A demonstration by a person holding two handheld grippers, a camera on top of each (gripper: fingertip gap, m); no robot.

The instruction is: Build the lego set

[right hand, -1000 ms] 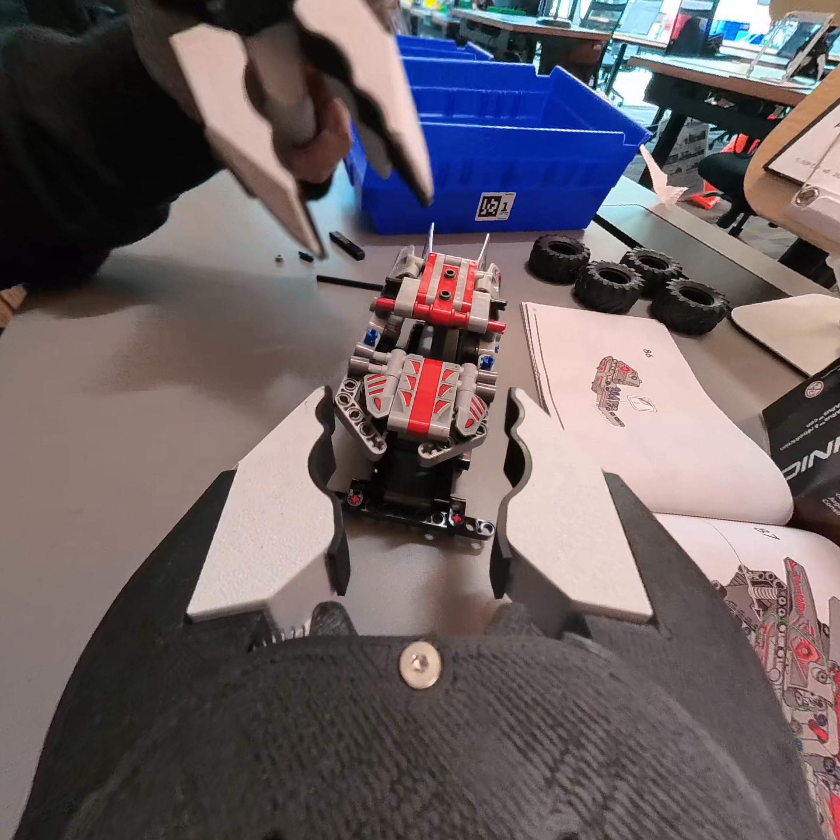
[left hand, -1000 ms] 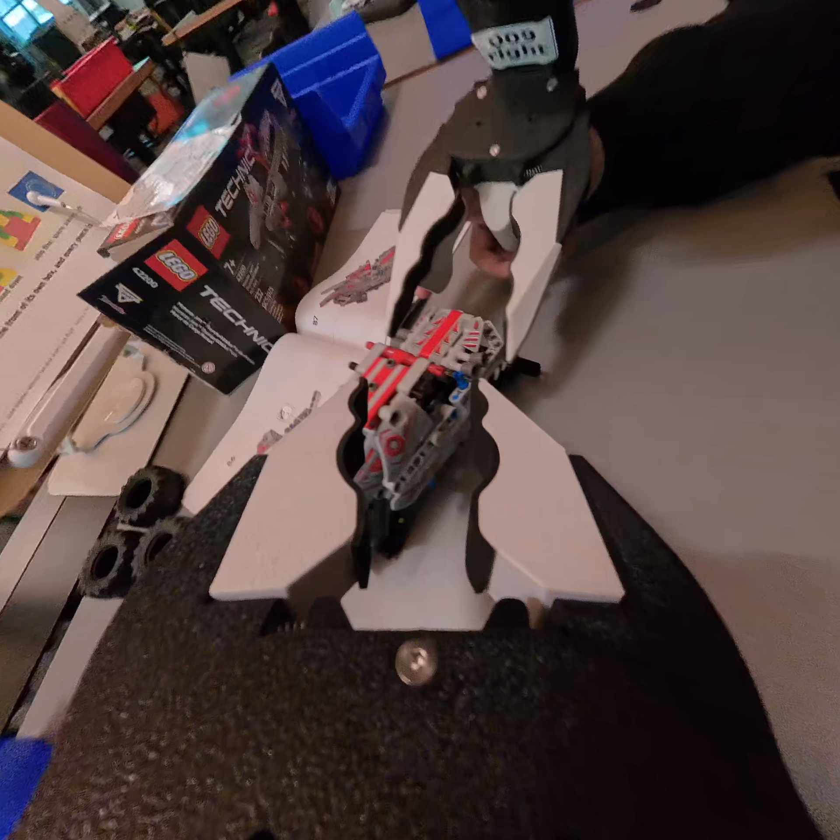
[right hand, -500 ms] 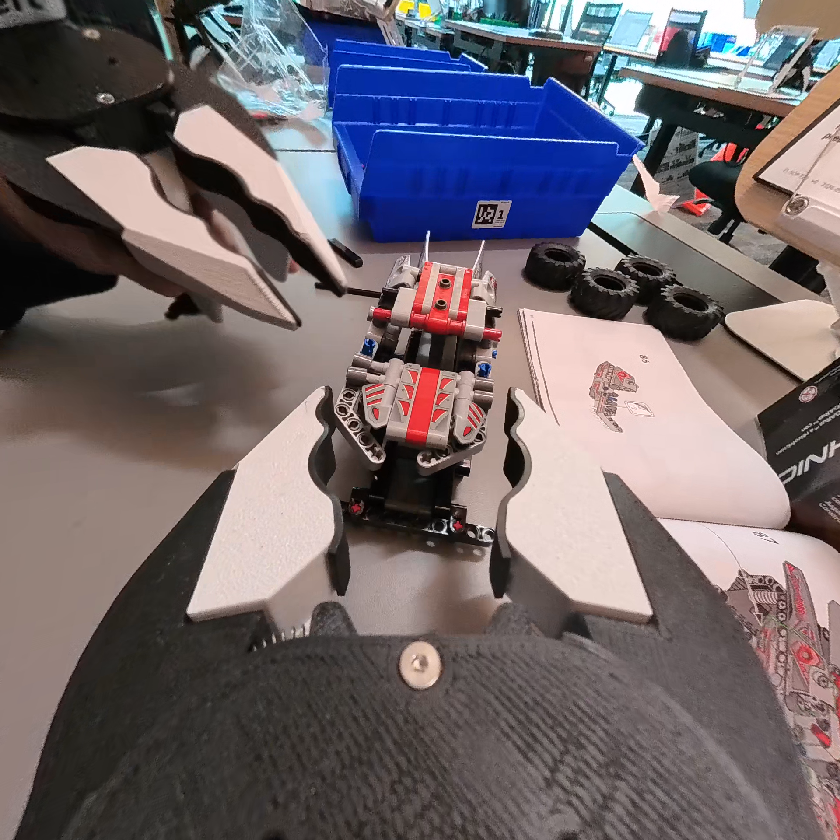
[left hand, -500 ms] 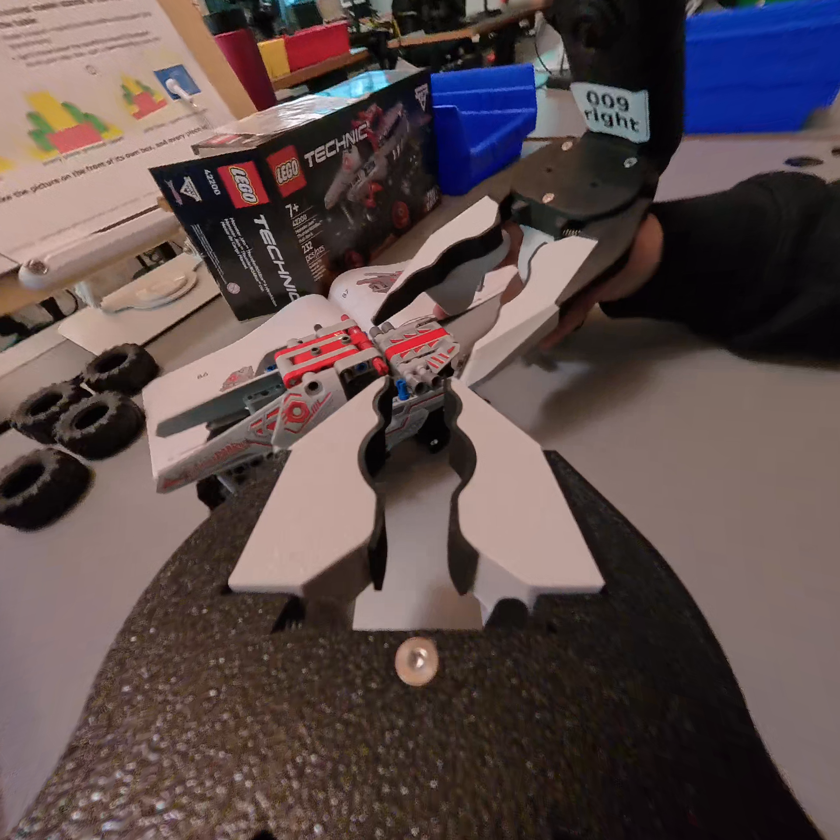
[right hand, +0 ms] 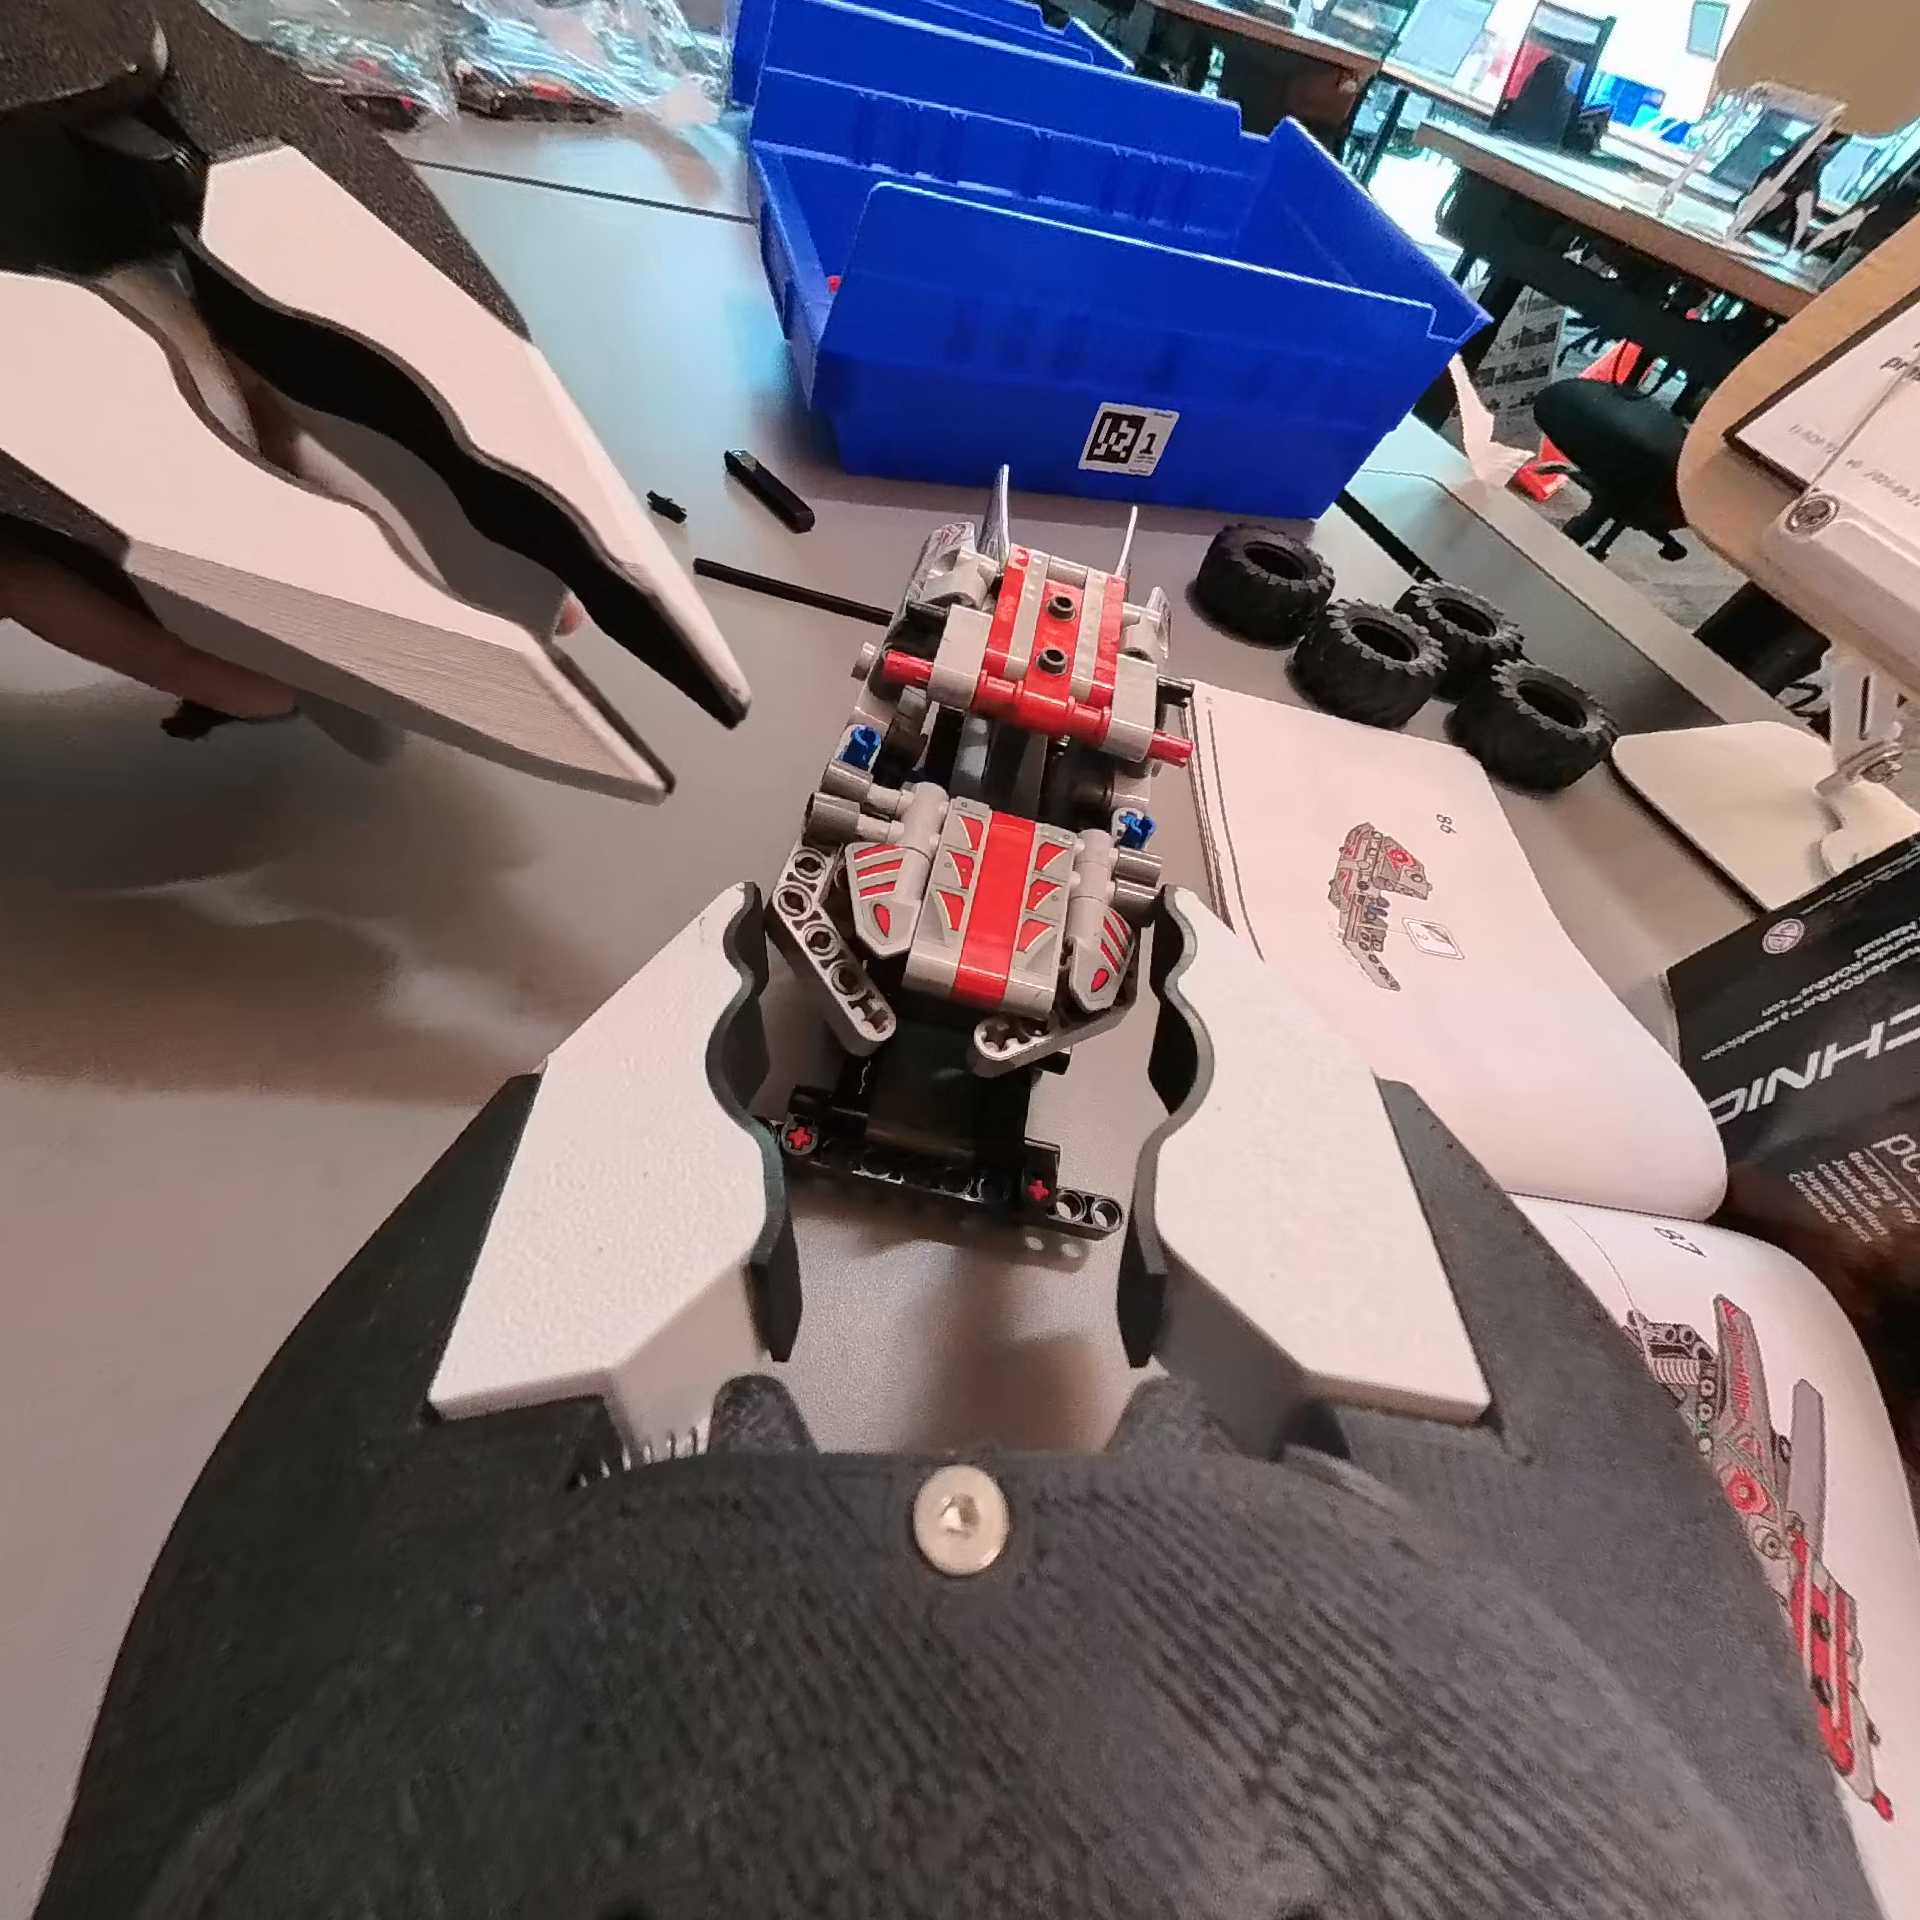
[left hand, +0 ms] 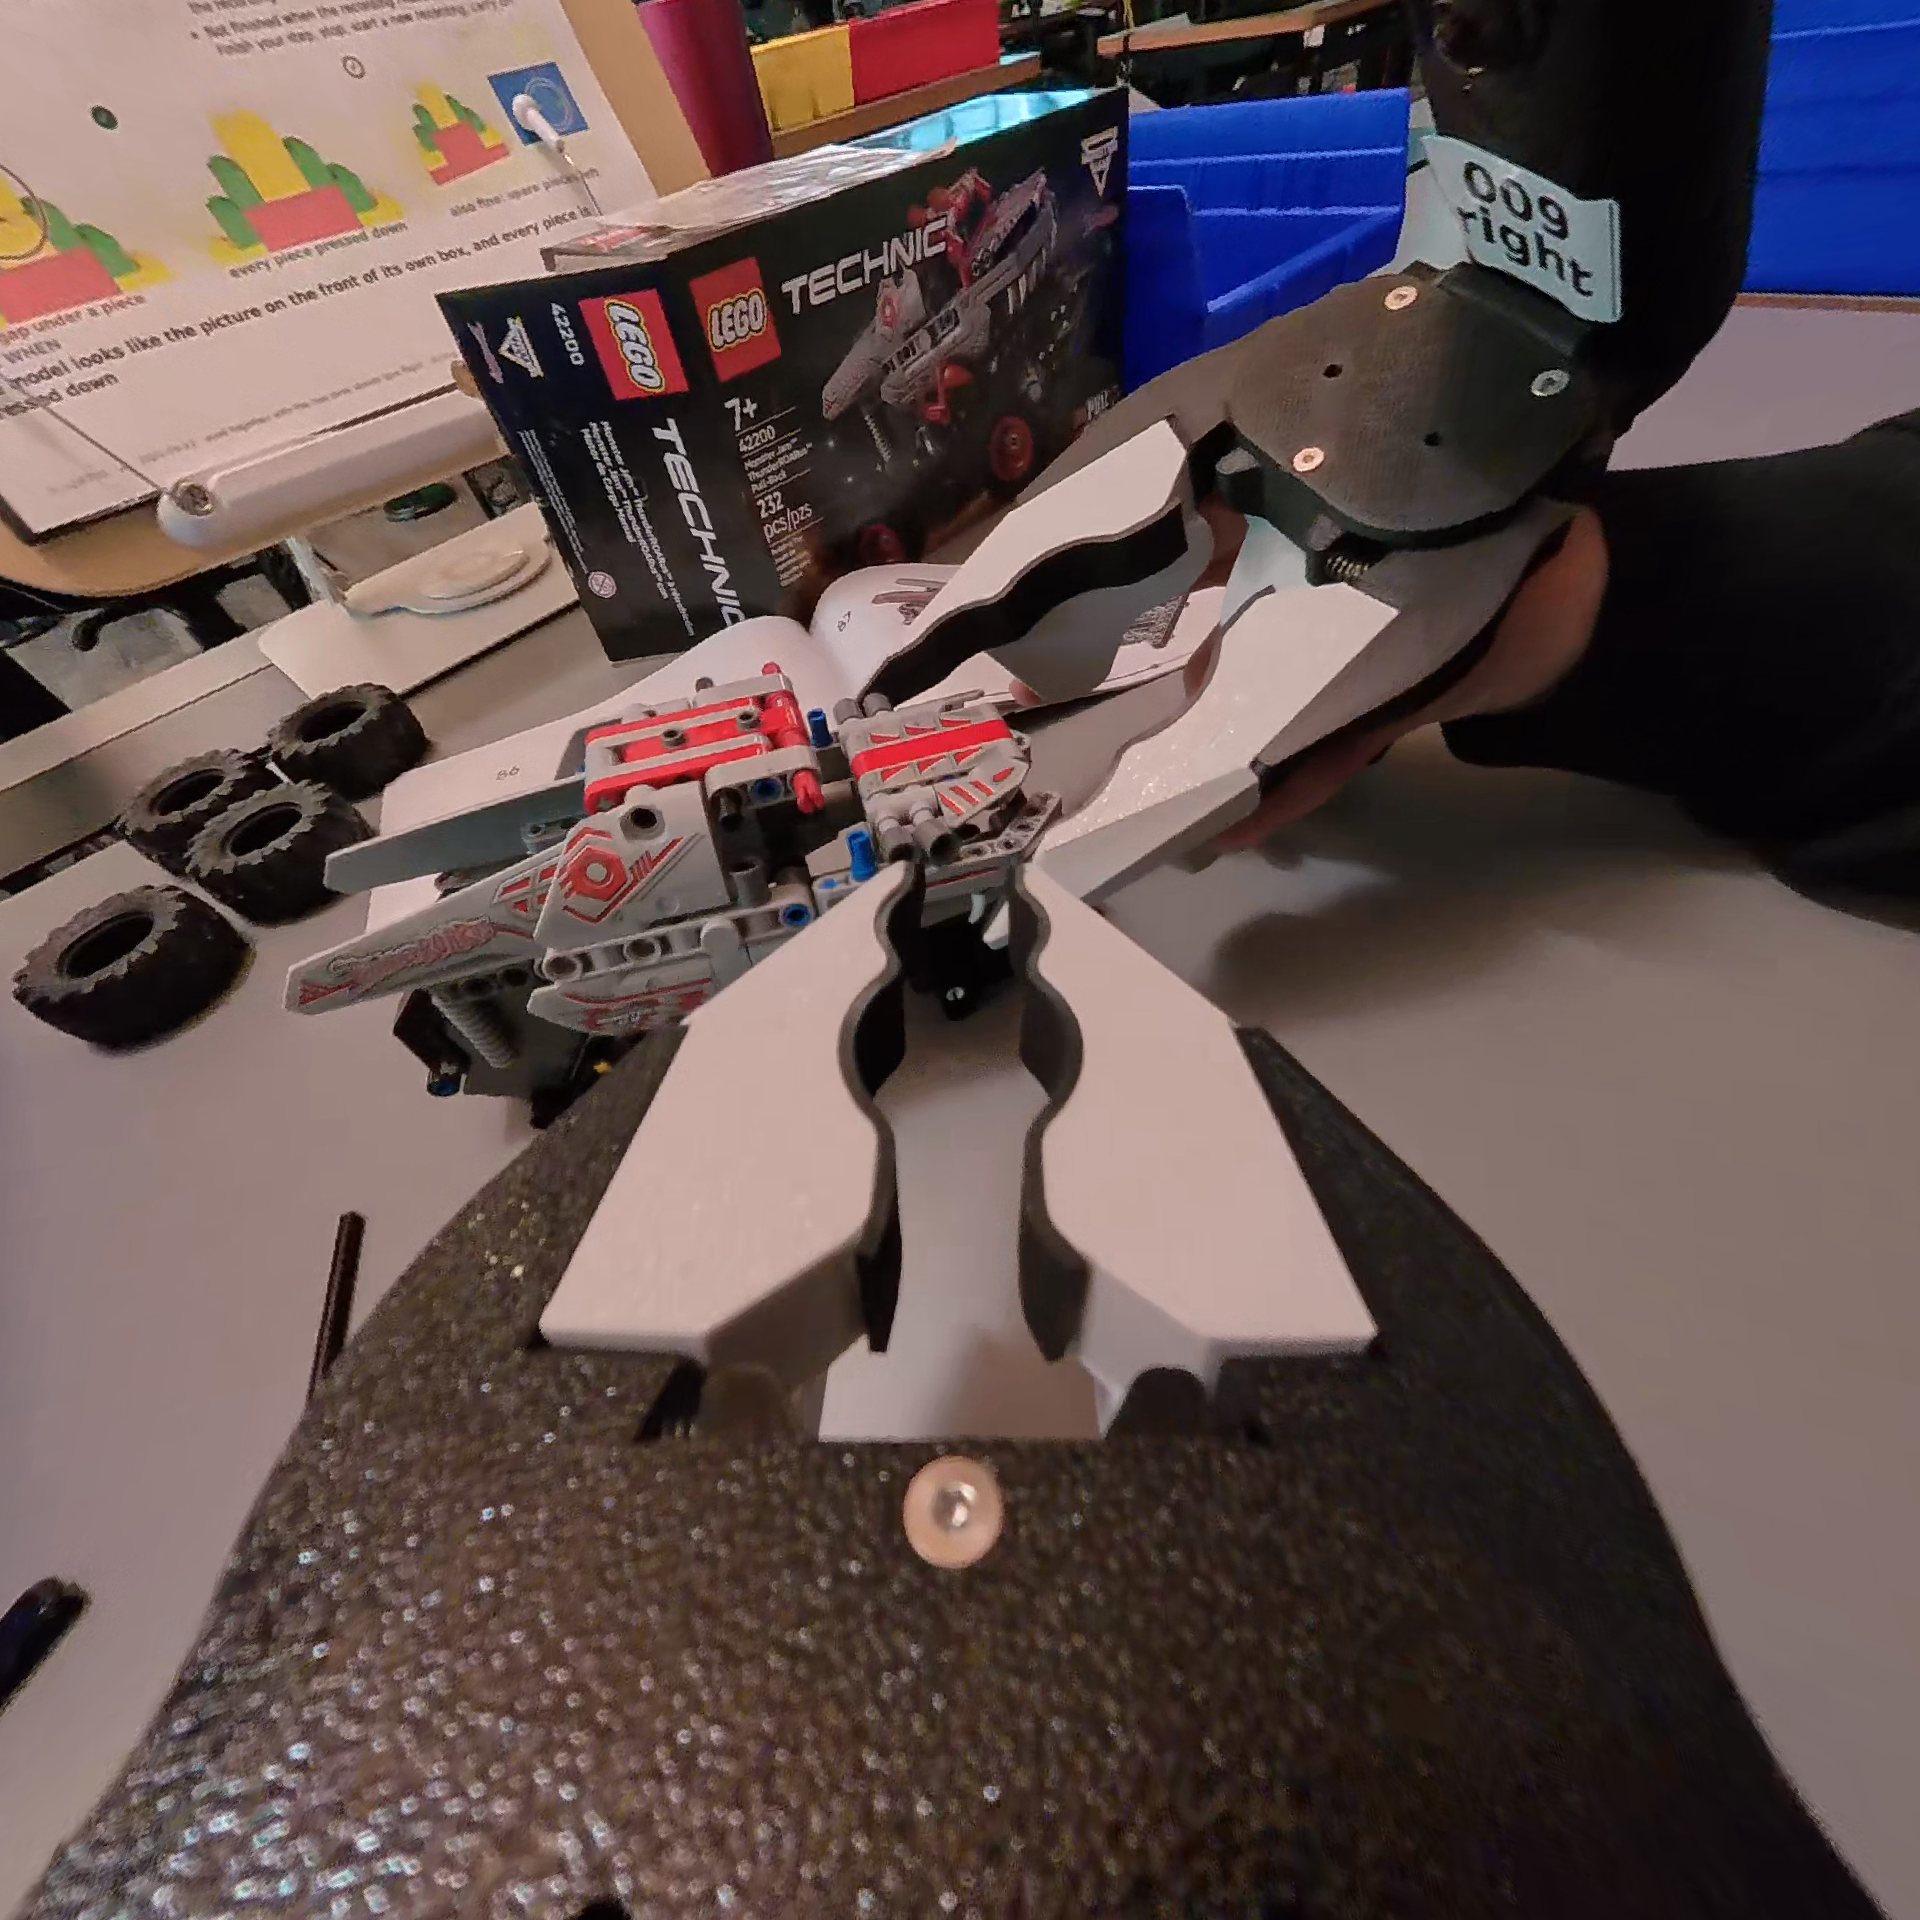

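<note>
The grey-and-red lego model [right hand: 997,831] is seen resting on the grey counter [right hand: 312,1039], wheelless, its black chassis beam nearest the right wrist camera. The right claw [right hand: 951,909] is spread wide and released, its fingers flanking the model's near end without clearly touching it. In the left wrist view the left claw [left hand: 961,883] is narrowed but not closed, nothing held between its fingers, its tips just beside the model's flank; whether they touch it cannot be told. Four black tyres [right hand: 1392,649] lie loose at about two o'clock of the model in the right wrist view, past the open instruction booklet [right hand: 1403,935], with a black axle rod [right hand: 790,594] at eleven o'clock and the blue bin [right hand: 1091,312] at twelve. The body is judged largely built, and the step in hand appears to be steadying the model ahead of the wheel stage. The next move would call for the right claw to be closed on the rear so the model is braced, and for the left to be freed to fetch the rod or a tyre.
</note>
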